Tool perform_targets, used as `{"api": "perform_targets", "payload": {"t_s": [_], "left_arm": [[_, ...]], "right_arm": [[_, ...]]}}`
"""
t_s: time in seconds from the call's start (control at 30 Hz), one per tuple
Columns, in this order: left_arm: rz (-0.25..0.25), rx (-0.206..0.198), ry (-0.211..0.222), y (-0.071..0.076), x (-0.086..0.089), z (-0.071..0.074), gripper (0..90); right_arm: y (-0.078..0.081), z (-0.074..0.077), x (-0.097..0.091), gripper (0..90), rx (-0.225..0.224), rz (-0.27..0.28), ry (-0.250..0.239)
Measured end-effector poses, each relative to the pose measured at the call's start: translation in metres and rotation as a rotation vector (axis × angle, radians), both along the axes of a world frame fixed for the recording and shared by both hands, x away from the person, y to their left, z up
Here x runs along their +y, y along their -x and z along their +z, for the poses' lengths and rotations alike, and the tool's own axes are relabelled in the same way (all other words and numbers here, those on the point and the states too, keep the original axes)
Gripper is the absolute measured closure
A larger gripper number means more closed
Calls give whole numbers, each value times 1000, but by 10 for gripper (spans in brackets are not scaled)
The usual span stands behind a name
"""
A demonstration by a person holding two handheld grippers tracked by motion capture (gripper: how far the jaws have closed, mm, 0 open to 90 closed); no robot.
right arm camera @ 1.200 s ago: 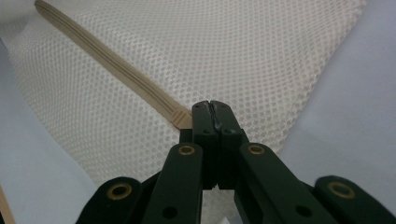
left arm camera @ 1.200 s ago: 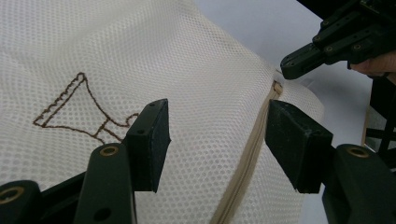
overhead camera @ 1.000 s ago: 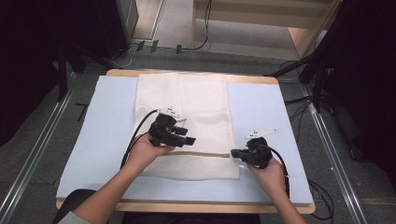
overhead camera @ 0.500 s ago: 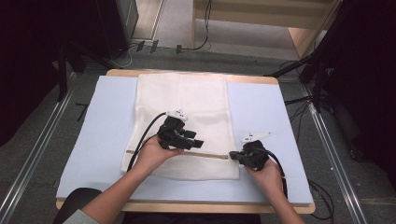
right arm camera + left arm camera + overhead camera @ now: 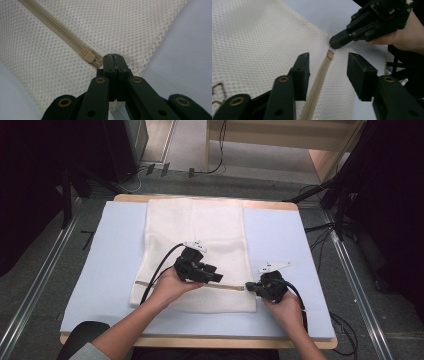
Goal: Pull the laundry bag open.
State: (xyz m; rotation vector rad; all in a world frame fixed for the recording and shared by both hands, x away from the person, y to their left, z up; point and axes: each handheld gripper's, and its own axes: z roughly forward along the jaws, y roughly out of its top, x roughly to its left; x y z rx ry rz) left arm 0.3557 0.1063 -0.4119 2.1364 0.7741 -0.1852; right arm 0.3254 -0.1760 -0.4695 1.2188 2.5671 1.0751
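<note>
The laundry bag (image 5: pixel 195 247) is cream-white mesh with a honeycomb pattern; its zipper (image 5: pixel 318 83) is tan. A pale blue mat (image 5: pixel 105 255) covers the light wood desk (image 5: pixel 200 198). Both grippers are black.

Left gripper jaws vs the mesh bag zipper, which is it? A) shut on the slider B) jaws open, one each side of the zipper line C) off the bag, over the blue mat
B: the left gripper has its jaws apart, and the zipper of the mesh bag runs between them untouched.
</note>
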Motion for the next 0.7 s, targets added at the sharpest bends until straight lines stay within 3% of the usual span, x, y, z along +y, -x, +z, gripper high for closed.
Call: {"api": "perform_targets", "payload": {"t_s": [0.13, 0.23, 0.3, 0.37, 0.47, 0.7], "left_arm": [[-44, 9, -51, 3, -13, -5, 616], [-49, 0, -62, 4, -18, -7, 637], [-57, 4, -72, 6, -24, -9, 662], [-62, 27, -112, 7, -33, -13, 677], [-58, 62, -122, 8, -39, -17, 680], [-70, 67, -128, 7, -55, -28, 791]], "right_arm": [[-1, -1, -1, 900, 11, -9, -15], [-1, -1, -1, 900, 17, -17, -22], [0, -1, -1, 900, 10, -20, -20], [3, -1, 1, 900, -8, -24, -9], [4, -1, 1, 900, -3, -35, -6], [3, -1, 1, 900, -8, -22, -4]]}}
